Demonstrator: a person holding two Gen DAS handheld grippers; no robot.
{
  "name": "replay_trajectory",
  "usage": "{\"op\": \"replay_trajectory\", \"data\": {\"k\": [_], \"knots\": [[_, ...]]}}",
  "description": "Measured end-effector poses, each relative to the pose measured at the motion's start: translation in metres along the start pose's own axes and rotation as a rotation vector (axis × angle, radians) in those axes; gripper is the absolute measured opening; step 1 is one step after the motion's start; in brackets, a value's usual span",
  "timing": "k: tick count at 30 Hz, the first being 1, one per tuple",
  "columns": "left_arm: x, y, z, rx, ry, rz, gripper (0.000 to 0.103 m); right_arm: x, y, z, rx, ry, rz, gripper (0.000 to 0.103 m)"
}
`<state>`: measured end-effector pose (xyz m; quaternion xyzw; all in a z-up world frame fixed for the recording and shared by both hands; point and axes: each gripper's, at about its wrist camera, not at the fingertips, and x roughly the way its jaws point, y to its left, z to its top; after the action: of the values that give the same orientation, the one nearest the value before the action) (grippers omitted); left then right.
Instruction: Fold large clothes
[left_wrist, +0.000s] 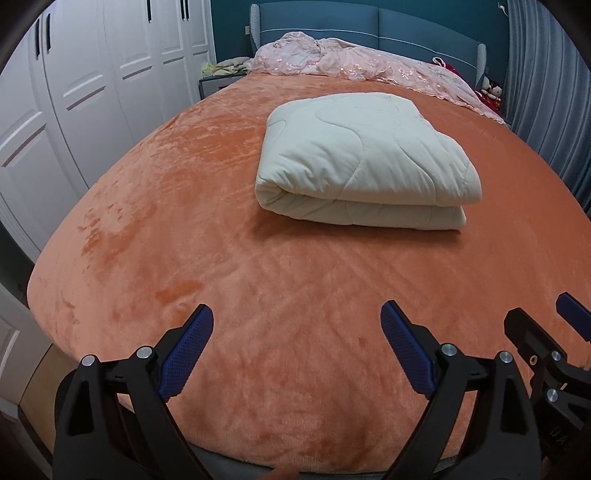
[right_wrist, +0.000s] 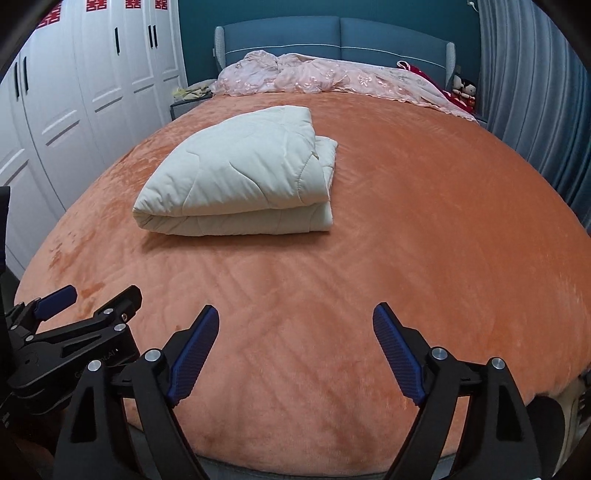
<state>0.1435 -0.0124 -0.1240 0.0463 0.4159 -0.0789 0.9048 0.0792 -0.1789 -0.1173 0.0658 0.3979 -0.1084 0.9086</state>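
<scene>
The cream quilt (left_wrist: 364, 158) is left folded into a thick bundle on the middle of the orange plush bedspread (left_wrist: 184, 229), so the folding is judged finished. The left gripper (left_wrist: 297, 347) and right gripper (right_wrist: 295, 350) are held side by side over the bed's near edge, well apart from the quilt, jaws spread and empty. A pink embroidered coverlet (right_wrist: 332, 79) is heaped against the blue headboard (right_wrist: 332, 33); white wardrobes (left_wrist: 92, 74) and grey curtains (right_wrist: 524, 92) are seen at the sides.

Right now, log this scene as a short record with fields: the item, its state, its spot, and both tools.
item: cream quilt
state: folded into a thick bundle, rounded fold facing the cameras
spot: on the orange bedspread, mid-bed, short of the pink cover by the headboard
left tool: open, empty, over the bed's near end
right tool: open, empty, beside the left
</scene>
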Motion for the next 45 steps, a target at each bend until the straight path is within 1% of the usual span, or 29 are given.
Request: {"op": "replay_trajectory", "data": {"k": [3,5,11,21,27,34,37,45], "knots": [[-0.006,-0.007,-0.010,0.022,-0.010,0.000,0.090,-0.006,0.001,-0.015,-0.004,0.000,-0.007,0.086],[-0.009,-0.010,-0.017,0.034,-0.023,0.024,0.090,-0.008,0.001,-0.021,-0.001,-0.005,-0.025,0.086],[-0.009,-0.012,-0.033,0.029,-0.028,0.033,0.090,-0.009,0.000,-0.038,0.008,-0.006,-0.039,0.086],[-0.007,-0.005,-0.059,-0.006,-0.046,0.054,0.090,-0.009,0.004,-0.057,-0.024,-0.031,-0.015,0.086],[-0.009,-0.012,-0.065,0.025,-0.068,0.053,0.090,-0.008,-0.002,-0.067,0.005,-0.038,-0.021,0.086],[-0.010,-0.017,-0.068,0.036,-0.080,0.057,0.090,-0.009,-0.008,-0.073,0.020,-0.051,-0.026,0.086],[-0.010,-0.017,-0.069,0.035,-0.084,0.060,0.090,-0.009,-0.010,-0.073,0.025,-0.047,-0.021,0.086],[-0.016,-0.017,-0.072,0.014,-0.110,0.059,0.089,-0.014,-0.009,-0.073,0.017,-0.078,-0.024,0.086]]}}
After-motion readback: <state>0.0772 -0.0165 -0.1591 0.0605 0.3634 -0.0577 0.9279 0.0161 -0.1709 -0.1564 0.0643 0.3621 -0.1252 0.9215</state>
